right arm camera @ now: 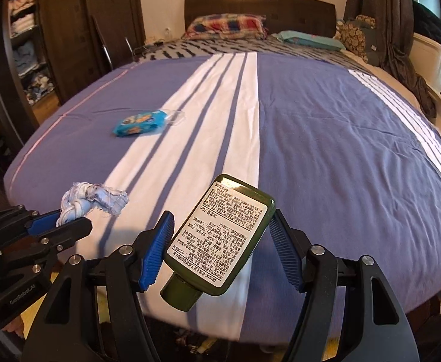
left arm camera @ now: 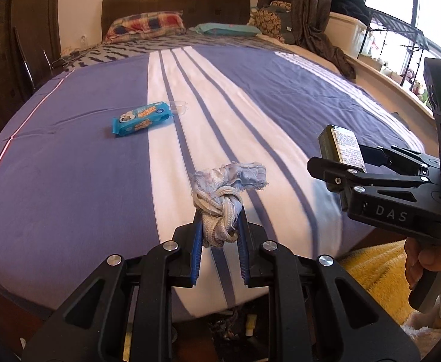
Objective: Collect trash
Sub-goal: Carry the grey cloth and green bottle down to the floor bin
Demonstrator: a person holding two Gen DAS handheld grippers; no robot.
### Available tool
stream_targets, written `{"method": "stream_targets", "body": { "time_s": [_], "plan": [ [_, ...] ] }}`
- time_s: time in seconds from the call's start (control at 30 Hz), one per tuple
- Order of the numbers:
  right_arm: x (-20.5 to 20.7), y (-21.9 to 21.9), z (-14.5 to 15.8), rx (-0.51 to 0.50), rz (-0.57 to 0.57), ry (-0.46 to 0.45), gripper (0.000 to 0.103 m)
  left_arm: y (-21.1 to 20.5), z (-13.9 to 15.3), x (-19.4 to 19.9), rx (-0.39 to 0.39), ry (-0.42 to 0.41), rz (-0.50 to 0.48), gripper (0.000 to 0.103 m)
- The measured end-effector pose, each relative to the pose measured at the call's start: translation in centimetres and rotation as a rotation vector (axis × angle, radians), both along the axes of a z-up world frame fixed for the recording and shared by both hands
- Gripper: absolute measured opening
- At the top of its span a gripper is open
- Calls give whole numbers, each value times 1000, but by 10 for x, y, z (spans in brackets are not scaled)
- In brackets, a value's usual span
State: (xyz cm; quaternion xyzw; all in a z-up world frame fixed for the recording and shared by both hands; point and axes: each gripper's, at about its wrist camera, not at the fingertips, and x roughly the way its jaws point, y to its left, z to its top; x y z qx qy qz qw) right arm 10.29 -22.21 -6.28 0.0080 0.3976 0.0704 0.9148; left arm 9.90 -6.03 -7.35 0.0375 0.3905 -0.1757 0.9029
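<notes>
Between our left gripper (left arm camera: 220, 226) jaws we pinch a knotted rag (left arm camera: 222, 208); its frayed end could slip free. Our right gripper (right arm camera: 220, 241) jaws clamp a green bottle (right arm camera: 220, 238) askew, so it may twist out above the bed (right arm camera: 341, 150).

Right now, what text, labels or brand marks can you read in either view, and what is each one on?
"DAS": raised letters on the right gripper body, left wrist view.
"GenRobot.AI": side of the left gripper body, right wrist view; small, my best reading.
Green bottle label: dense print, starts "ORIGINS"; the rest is too small to read.
Blue packet: printing blurred, unreadable.
</notes>
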Motion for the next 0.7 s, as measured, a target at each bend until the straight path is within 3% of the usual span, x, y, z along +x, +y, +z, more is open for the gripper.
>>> {"method": "stream_targets", "body": {
  "time_s": [0.3,0.7],
  "plan": [
    [-59,4,1,10,15,-36,66,6,-3,-54,-5,-9,-2,19],
    [-100,6,-50,22,34,72,66,6,-48,-89,14,88,-13,19]
  ]
}}
